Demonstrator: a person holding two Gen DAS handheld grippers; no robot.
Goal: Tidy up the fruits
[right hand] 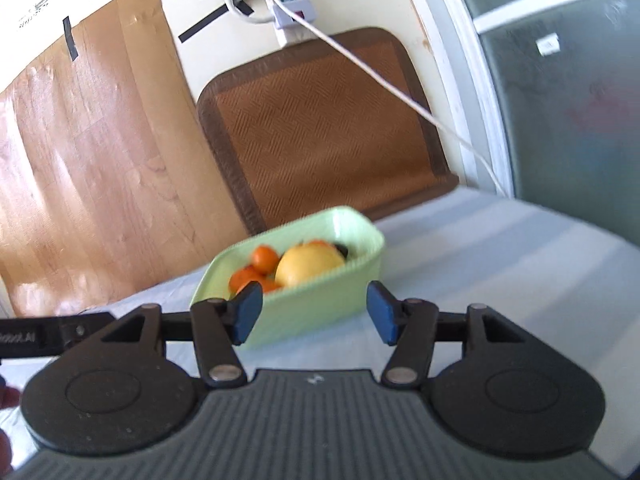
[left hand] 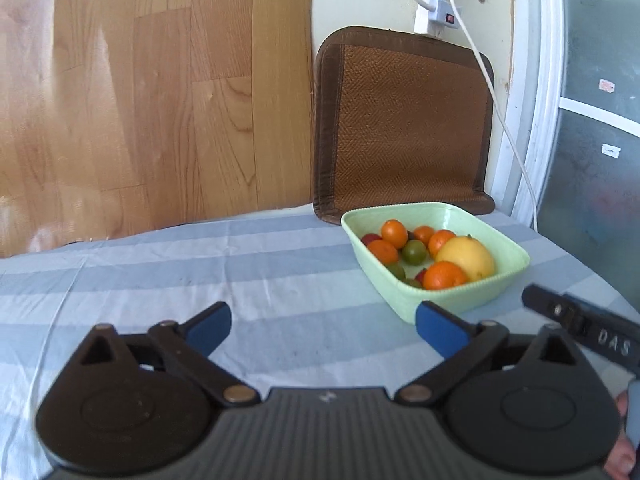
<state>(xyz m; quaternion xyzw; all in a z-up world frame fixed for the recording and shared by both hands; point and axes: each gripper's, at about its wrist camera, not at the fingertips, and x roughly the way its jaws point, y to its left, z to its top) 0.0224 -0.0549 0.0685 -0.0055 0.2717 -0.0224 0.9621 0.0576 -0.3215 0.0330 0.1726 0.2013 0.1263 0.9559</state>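
Note:
A pale green dish stands on the striped cloth, right of centre in the left wrist view. It holds a large yellow fruit, several small oranges, small green fruits and a red one. My left gripper is open and empty, low over the cloth just in front and left of the dish. In the right wrist view the dish sits just beyond my right gripper, which is open and empty. The yellow fruit and oranges show over its rim.
A brown woven mat leans on the wall behind the dish. A white power strip with a cable hangs above it. Wood-grain panelling is at the left, a glass door at the right. The right gripper's body shows at the right.

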